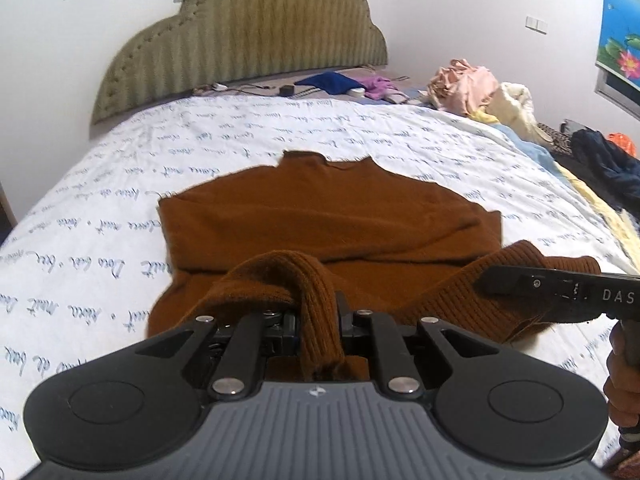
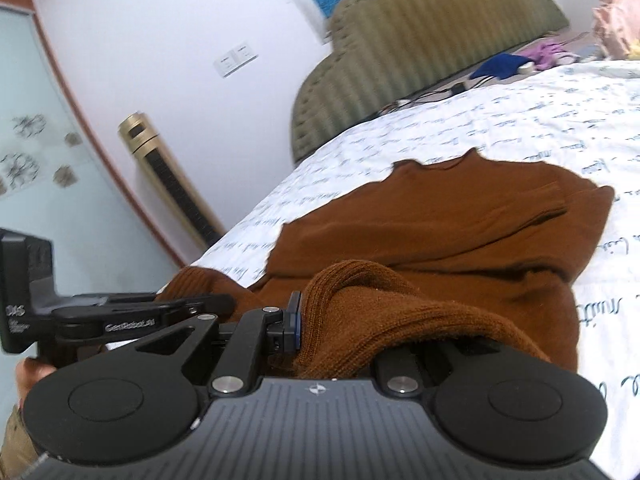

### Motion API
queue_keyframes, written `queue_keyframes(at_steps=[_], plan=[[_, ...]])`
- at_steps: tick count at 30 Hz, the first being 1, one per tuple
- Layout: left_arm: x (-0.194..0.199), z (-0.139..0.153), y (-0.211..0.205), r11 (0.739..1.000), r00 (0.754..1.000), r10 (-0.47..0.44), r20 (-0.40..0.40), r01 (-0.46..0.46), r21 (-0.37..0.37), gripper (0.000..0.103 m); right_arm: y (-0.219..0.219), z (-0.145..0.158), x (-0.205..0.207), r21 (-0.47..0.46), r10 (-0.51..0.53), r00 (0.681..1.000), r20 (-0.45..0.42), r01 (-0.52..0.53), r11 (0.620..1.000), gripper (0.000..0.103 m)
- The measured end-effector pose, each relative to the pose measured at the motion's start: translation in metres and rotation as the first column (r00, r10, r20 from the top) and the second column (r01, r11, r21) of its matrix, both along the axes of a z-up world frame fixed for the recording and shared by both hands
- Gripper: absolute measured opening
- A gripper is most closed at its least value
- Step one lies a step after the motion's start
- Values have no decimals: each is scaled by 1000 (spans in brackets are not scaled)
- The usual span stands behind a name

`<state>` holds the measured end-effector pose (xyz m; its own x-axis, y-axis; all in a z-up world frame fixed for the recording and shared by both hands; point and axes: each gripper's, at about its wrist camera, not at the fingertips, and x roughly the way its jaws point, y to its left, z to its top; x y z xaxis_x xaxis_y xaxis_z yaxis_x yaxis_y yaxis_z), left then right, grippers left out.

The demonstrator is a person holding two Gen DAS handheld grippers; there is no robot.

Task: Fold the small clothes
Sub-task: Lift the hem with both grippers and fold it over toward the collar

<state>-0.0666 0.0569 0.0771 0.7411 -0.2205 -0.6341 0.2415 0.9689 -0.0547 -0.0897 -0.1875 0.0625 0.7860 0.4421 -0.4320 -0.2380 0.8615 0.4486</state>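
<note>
White walls and a padded olive headboard (image 1: 248, 36) close off the far end of the bed (image 1: 100, 184), whose white cover with blue script carries our work. We have the brown sweater (image 1: 320, 208) lying in the middle of that cover, collar toward the headboard, its upper body flat and its ribbed bottom hem lifted off the bed. Our left tongs (image 1: 318, 320) are pressed together on one bunch of that hem, the knit draping over them toward the camera. Our right tongs (image 2: 340, 328) pinch the hem further along, and the fabric hides the right-hand finger. A heap of pink and cream clothes (image 1: 476, 88) sits at the bed's far right corner, well apart from the sweater.
</note>
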Motion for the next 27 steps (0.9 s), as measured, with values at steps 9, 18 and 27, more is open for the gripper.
queue_keyframes(at_steps=[9,18,27], plan=[[18,3,-6,999,999,33,14,-33,10,14,-8,-15,19,13,-63,998,-5,63,998,20],[30,6,-11,997,998,56,42,-58,48,14,-14,-7,25,21,-83,996,21,82,996,20],[40,12,-13,994,994,78,79,-84,75,14,-17,1,32,24,-108,993,50,106,994,20]])
